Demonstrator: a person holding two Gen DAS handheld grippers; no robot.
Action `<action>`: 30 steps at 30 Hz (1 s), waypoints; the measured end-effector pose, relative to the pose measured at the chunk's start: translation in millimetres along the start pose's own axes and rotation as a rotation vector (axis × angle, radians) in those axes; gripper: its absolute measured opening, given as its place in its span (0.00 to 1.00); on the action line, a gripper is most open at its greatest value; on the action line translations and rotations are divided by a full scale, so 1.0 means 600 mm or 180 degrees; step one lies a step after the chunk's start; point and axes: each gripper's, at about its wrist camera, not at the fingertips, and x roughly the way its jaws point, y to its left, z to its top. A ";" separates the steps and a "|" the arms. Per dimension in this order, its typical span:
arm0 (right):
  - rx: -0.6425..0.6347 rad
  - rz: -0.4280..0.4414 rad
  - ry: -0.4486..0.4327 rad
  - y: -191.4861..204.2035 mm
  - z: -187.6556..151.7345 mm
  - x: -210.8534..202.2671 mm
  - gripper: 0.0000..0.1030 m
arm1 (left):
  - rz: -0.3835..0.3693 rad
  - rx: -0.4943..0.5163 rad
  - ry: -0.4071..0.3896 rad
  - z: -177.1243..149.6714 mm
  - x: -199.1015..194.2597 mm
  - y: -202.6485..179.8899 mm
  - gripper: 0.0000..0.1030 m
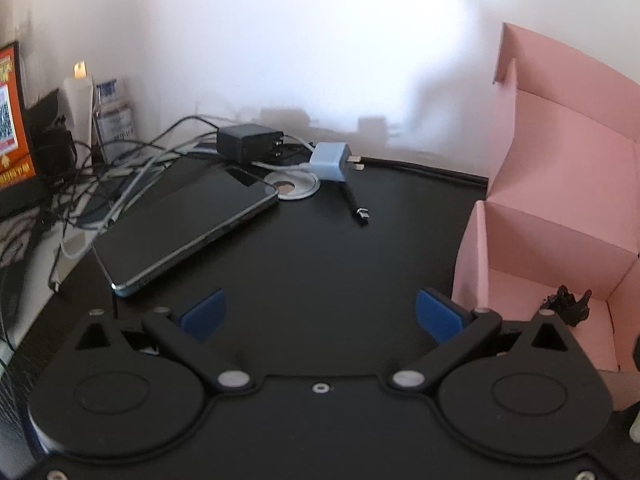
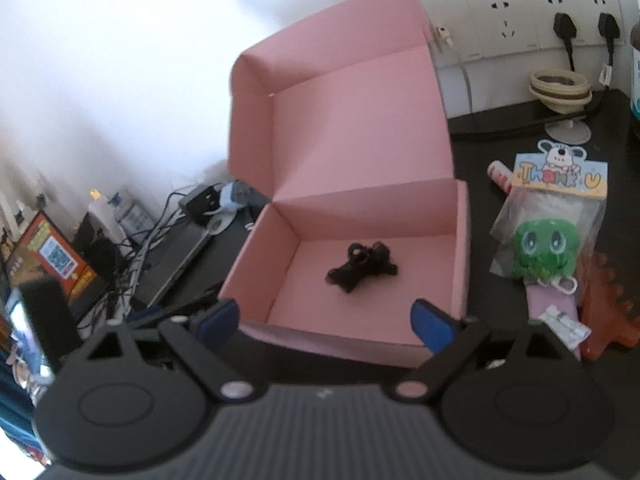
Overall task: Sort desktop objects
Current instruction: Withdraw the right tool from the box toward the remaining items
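Both grippers, left [image 1: 320,314] and right [image 2: 326,322], are held wide open with nothing between the fingers. A small black tangled item [image 2: 362,266] is seen lying inside the open pink box [image 2: 460,240]; a smartphone [image 1: 188,228] is left on the black desk [image 1: 320,248].

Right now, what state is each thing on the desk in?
Pink box: lid open, upright.
Black bundle: lying inside the box.
Phone: screen dark, lying flat.
Blue charger: unplugged, on the desk.
Left claw: open, empty.
Right claw: open, empty.
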 end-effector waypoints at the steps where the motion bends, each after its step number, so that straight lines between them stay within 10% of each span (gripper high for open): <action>1: 0.0015 0.0026 -0.0007 -0.001 -0.001 0.000 0.90 | -0.0015 -0.0011 0.0050 0.000 0.003 0.003 1.00; 9: 0.0413 0.0386 -0.0185 -0.058 0.001 -0.048 0.90 | 0.0011 0.0050 0.0163 -0.008 0.008 0.004 1.00; 17: 0.0691 0.0192 -0.0363 -0.103 -0.003 -0.069 0.91 | 0.0047 0.0236 0.0207 -0.018 0.010 -0.015 1.00; 30: -0.0173 -0.0473 -0.0346 -0.047 0.014 0.008 0.92 | -0.0126 -0.0023 -0.0086 -0.001 -0.022 0.003 1.00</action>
